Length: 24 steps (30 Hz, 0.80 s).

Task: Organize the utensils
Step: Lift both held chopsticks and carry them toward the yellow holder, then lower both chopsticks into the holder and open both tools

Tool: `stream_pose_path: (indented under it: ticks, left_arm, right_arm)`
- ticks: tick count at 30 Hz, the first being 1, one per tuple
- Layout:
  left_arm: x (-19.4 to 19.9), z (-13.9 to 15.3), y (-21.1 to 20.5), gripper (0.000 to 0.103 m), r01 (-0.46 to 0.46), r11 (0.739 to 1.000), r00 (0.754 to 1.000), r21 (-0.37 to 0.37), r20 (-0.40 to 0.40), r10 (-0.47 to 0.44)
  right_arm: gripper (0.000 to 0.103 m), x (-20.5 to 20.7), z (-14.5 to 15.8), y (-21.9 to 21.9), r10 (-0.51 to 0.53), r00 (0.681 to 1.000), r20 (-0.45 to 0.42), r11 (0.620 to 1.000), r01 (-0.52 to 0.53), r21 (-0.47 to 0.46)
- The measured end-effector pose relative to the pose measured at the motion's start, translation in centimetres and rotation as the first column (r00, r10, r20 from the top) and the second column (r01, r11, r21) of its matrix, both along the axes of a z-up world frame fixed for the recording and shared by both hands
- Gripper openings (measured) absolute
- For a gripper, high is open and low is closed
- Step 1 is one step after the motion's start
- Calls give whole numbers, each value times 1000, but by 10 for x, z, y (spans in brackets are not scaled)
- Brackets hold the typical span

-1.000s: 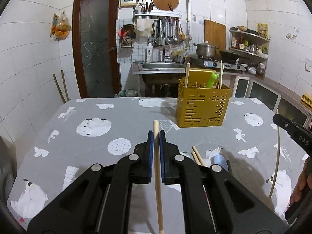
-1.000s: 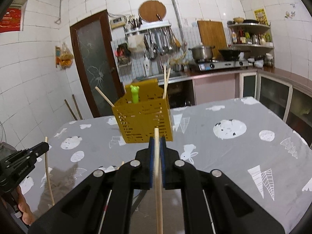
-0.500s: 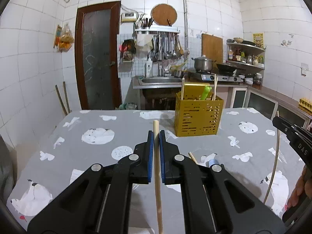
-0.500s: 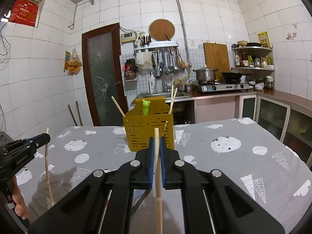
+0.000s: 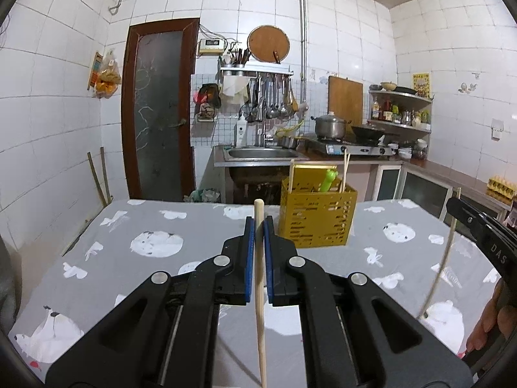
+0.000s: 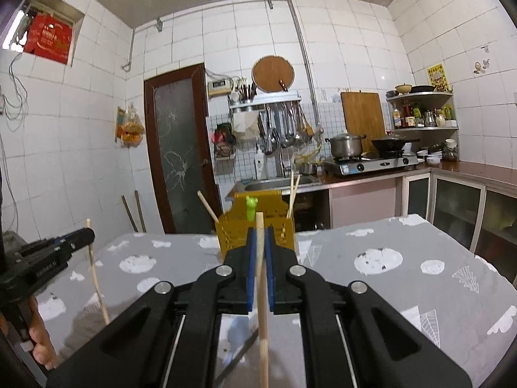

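Note:
A yellow perforated utensil holder [image 5: 318, 216] stands on the grey patterned table [image 5: 155, 245], with chopsticks and a green-topped utensil in it. It also shows in the right wrist view [image 6: 232, 229], partly hidden behind my fingers. My left gripper [image 5: 258, 226] is shut on a wooden chopstick [image 5: 260, 294], held upright above the table. My right gripper [image 6: 260, 236] is shut on another wooden chopstick [image 6: 262, 304], also raised. Each gripper shows in the other's view: the right one [image 5: 478, 229] at the right edge, the left one [image 6: 48, 255] at the left.
Behind the table are a sink [image 5: 261, 153], hanging utensils, a pot on a stove [image 5: 329, 126], a brown door [image 5: 158, 110] and cabinets on the right [image 6: 452, 207]. The table's far edge lies just behind the holder.
Both grippers have risen and tilted up with their chopsticks, so the holder sits lower and farther in both views. The loose utensils on the table have dropped out of sight.

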<state>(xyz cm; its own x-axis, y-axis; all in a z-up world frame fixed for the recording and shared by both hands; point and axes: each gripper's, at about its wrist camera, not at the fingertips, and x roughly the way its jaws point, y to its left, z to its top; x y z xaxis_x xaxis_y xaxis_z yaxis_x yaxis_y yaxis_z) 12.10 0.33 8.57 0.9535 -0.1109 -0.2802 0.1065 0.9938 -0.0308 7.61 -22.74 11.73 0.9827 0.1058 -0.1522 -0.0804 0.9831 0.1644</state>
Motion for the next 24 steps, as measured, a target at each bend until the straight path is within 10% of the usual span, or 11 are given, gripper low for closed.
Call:
stream_pose_path:
  ticks: [24]
  left_arm:
    - [115, 129, -47, 5, 75, 995, 978, -71, 199, -60]
  right_arm:
    - [6, 105, 106, -7, -2, 989, 150, 1000, 4, -16]
